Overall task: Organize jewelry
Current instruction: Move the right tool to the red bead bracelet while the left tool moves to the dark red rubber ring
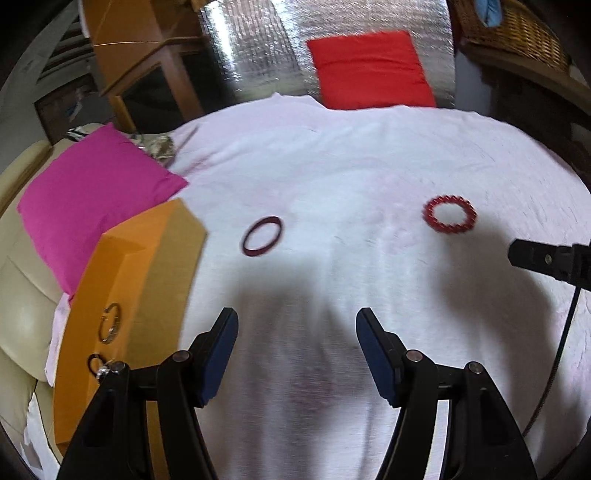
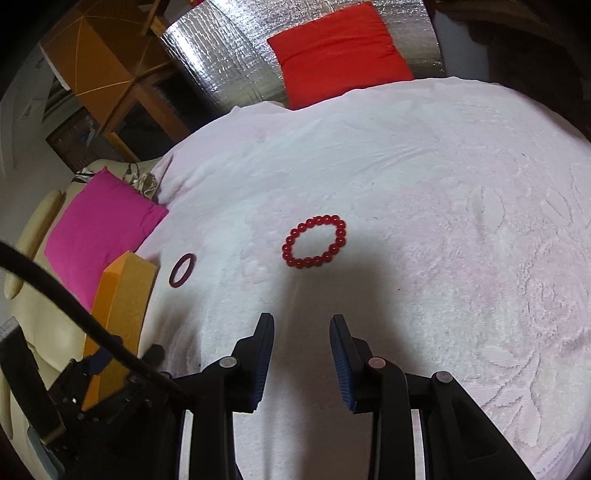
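Observation:
A red beaded bracelet (image 2: pixel 314 242) lies on the white textured cloth (image 2: pixel 443 221), ahead of my open, empty right gripper (image 2: pixel 302 319). It also shows in the left wrist view (image 1: pixel 449 213), far right. A dark red bangle (image 1: pixel 262 236) lies ahead and left of my open, empty left gripper (image 1: pixel 297 314); it also shows in the right wrist view (image 2: pixel 181 270). An orange box (image 1: pixel 125 295) at the left holds a gold ring-shaped piece (image 1: pixel 110 323) and a small dark ring (image 1: pixel 96 363).
A pink pillow (image 1: pixel 92 195) lies behind the orange box at the left edge. A red pillow (image 1: pixel 369 70) sits at the far side against silver foil. A wicker basket (image 1: pixel 517 33) stands far right. The right gripper's tip (image 1: pixel 546 258) enters the left view.

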